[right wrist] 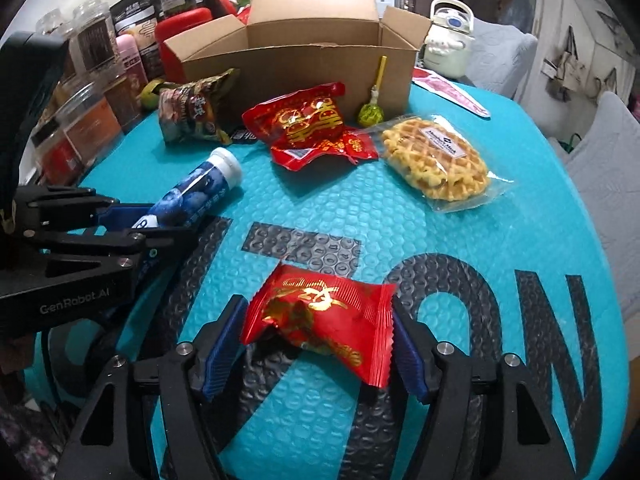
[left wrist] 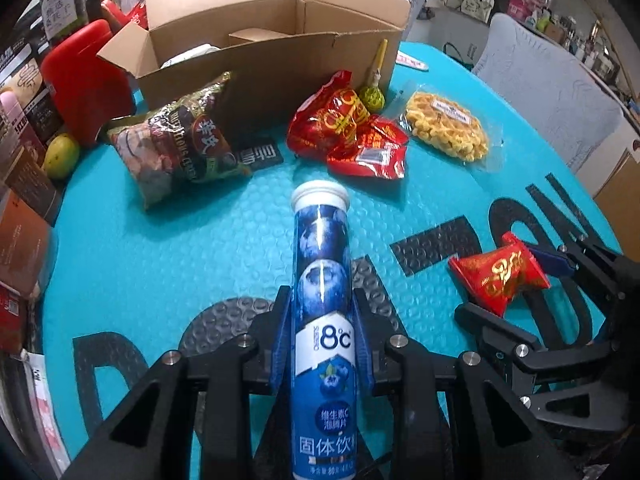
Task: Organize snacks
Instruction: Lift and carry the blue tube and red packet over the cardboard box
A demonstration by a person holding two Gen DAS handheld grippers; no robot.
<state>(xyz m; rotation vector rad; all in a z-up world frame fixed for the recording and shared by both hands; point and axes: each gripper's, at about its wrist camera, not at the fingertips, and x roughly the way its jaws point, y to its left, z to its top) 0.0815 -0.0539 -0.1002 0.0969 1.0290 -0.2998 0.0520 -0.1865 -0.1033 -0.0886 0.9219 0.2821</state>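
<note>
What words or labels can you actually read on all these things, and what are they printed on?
"8°C": blue tube.
"固体饮": lower on the same tube.
"GenRobot.AI": left gripper, on its black body.
"Member's Mark": waffle pack, barely legible.
Large black letters on the teal mat: only partly in view.
Red packets, jars and pouches: print too small or blurred.

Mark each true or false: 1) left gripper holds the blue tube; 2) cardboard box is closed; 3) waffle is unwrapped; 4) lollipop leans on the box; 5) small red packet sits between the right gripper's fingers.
1) True: the left gripper is clamped on the blue tube.
2) False: the cardboard box has its flaps open.
3) False: the waffle is in clear wrap.
4) True: the lollipop leans on the box front.
5) True: the small red packet lies between the right gripper fingers.
</note>
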